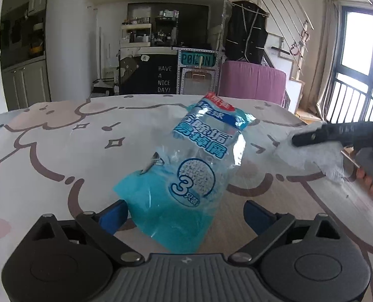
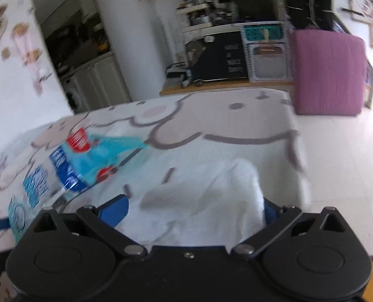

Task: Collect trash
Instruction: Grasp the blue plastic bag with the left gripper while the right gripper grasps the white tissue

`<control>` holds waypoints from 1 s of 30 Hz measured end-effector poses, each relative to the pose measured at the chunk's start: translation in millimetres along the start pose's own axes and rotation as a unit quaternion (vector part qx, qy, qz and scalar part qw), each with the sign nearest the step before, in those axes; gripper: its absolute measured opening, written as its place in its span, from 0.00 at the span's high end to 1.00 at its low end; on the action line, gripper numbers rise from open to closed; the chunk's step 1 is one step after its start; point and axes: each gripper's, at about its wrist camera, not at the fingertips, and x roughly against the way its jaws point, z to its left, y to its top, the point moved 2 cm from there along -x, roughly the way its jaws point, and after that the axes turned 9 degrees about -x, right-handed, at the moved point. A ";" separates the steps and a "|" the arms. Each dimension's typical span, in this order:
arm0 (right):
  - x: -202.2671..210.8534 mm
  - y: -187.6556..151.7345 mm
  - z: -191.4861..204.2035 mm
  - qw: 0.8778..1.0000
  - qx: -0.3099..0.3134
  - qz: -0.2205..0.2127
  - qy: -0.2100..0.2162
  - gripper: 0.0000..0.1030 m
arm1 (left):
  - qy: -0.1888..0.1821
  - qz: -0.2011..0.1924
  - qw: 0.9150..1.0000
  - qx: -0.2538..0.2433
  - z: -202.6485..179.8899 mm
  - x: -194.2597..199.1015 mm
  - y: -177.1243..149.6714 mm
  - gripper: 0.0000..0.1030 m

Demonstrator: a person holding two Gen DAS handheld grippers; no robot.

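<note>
— What's sitting nearest the left gripper (image 1: 184, 215)?

— A clear plastic pouch with blue print (image 1: 186, 173), apparently empty, lying flat on the cartoon-printed tablecloth (image 1: 60, 146) between its wide-spread blue fingers (image 1: 112, 216), which aren't pinching it.

— And the right gripper (image 2: 194, 212)?

— It's angling downward, its tongs straddling a crumpled white paper towel (image 2: 211, 193); whether they're squeezing it, I can't tell.

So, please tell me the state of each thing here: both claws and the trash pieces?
Left claw: open, blue plastic bag between its fingers.
Right claw: open around white tissue.
Blue plastic bag: empty, lying flat on the table.
White tissue: crumpled, on the table.
</note>
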 end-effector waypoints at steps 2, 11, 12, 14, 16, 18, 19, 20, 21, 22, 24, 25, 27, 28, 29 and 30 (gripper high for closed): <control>-2.5 -7.7 14.7 0.999 0.037 0.000 -0.018 0.00 | -0.001 -0.008 1.000 0.015 4.1 1.4 0.2 0.07; 15.2 -20.0 20.4 0.993 0.101 -0.018 -0.064 0.57 | -0.019 -0.045 0.992 0.119 25.1 -1.0 3.1 0.12; 18.7 -22.1 19.2 0.992 0.103 -0.022 -0.063 0.72 | -0.031 -0.054 0.990 0.128 24.6 -1.3 4.0 0.12; 24.1 -26.3 20.1 0.992 0.108 -0.023 -0.060 0.82 | -0.051 -0.061 0.986 0.147 23.5 -4.7 5.4 0.12; 29.6 -31.2 22.3 0.992 0.113 -0.022 -0.053 0.85 | -0.059 -0.058 0.983 0.166 25.4 -9.0 5.0 0.12; 36.0 -36.6 24.0 0.992 0.115 -0.018 -0.040 0.86 | -0.064 -0.063 0.979 0.185 27.6 -9.4 3.2 0.19; 38.7 -39.1 25.0 0.992 0.117 -0.016 -0.032 0.86 | -0.065 -0.067 0.977 0.191 28.4 -8.6 2.3 0.24; 42.9 -42.8 26.7 0.992 0.120 -0.014 -0.024 0.87 | -0.065 -0.071 0.975 0.199 28.6 -8.0 1.4 0.26; 47.1 -46.7 29.1 0.992 0.123 -0.012 -0.016 0.87 | -0.067 -0.071 0.974 0.204 28.5 -8.7 1.2 0.28; 50.1 -50.1 31.1 0.992 0.125 -0.010 -0.010 0.87 | -0.067 -0.068 0.974 0.206 26.9 -9.6 0.9 0.31; 54.0 -55.8 36.8 0.991 0.134 -0.009 -0.003 0.87 | -0.064 -0.057 0.976 0.202 21.1 -13.6 2.7 0.31; 54.9 -57.7 39.7 0.990 0.141 -0.009 -0.003 0.87 | -0.060 -0.054 0.976 0.202 18.1 -15.5 3.7 0.31; 54.5 -60.1 44.4 0.988 0.152 -0.010 -0.010 0.87 | -0.054 -0.054 0.975 0.206 12.9 -17.9 4.9 0.31; 54.4 -60.3 45.4 0.988 0.155 -0.011 -0.012 0.87 | -0.052 -0.054 0.975 0.210 10.4 -19.4 5.7 0.31; 54.4 -60.4 45.8 0.988 0.156 -0.011 -0.012 0.87 | -0.049 -0.054 0.974 0.213 7.6 -19.9 6.1 0.32; 54.6 -60.2 45.4 0.988 0.155 -0.011 -0.012 0.87 | -0.044 -0.055 0.974 0.214 5.2 -20.1 6.0 0.33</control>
